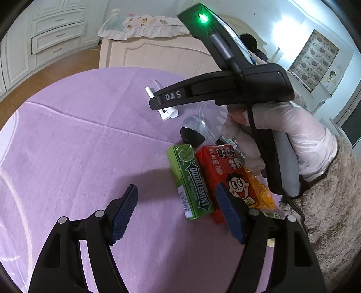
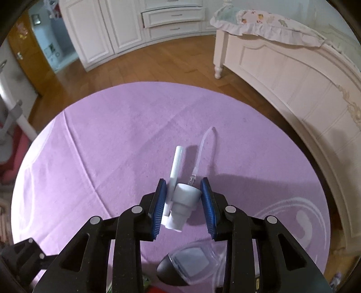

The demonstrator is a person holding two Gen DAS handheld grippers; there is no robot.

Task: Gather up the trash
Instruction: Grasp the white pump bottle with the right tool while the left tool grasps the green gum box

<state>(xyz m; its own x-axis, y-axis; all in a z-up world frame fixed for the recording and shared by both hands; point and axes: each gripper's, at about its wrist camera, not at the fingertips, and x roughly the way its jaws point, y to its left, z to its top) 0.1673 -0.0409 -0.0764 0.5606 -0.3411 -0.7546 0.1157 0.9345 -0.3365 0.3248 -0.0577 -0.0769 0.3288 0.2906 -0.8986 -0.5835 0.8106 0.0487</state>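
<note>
A white pump sprayer head (image 2: 181,196) with a clear tube lies on the purple cloth (image 2: 101,146). My right gripper (image 2: 183,202) has its pads on both sides of it, touching or nearly so. In the left wrist view the sprayer head (image 1: 168,112) shows under the right gripper's fingertips (image 1: 155,102). My left gripper (image 1: 178,214) is open and empty above the cloth, beside a green Doublemint box (image 1: 191,182), a red milk carton (image 1: 225,175), an orange wrapper (image 1: 261,191) and a black-and-clear cap (image 1: 193,133).
The round purple cloth (image 1: 67,146) covers the table. A white bed frame (image 2: 282,67) stands to the right, white drawers (image 2: 173,18) behind, wood floor (image 2: 158,65) between. A fuzzy beige sleeve (image 1: 334,202) is at the left view's right edge.
</note>
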